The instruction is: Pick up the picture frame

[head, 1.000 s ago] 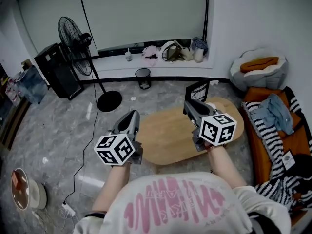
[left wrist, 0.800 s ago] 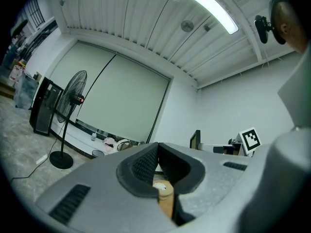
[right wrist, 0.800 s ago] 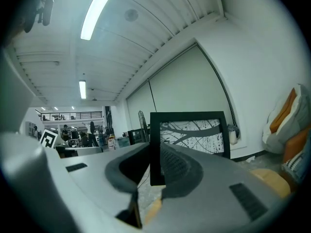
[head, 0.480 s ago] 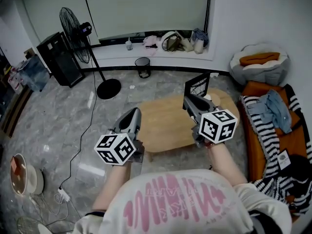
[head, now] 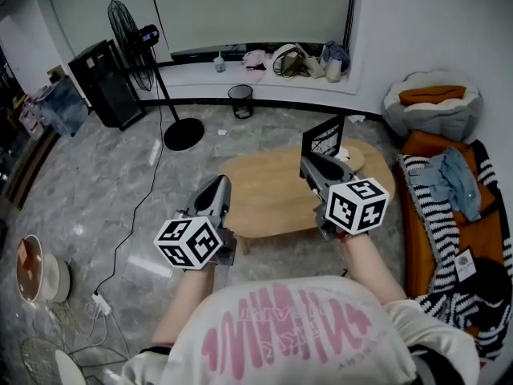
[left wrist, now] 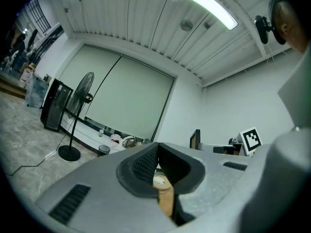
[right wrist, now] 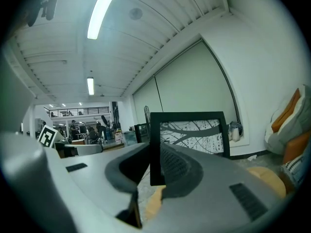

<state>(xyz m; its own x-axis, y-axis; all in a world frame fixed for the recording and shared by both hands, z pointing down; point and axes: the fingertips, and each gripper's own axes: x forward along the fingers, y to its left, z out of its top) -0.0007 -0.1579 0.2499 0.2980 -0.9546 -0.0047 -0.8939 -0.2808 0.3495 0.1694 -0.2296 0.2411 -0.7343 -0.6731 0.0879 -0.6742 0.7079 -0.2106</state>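
Lower edge of picture frame (right wrist: 192, 130) hidden behind right gripper (right wrist: 154, 155) jaws.

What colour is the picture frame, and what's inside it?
The picture frame is black, with black branches on white; clearest in the right gripper view.

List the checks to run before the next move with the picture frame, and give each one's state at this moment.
1. Grip: ok. The right gripper has its jaws closed on one side edge of the picture frame.
2. Frame attitude: ok. It stands upright, and its edges run vertical in the right gripper view.
3. Frame clear of the table: cannot tell. The gripper hides the frame's lower edge.
4. Left gripper free: ok. Its jaws are together with nothing between them.
5. Space near the frame: cannot tell. A small white object sits on the table beside the frame, and the gap between them is unclear.
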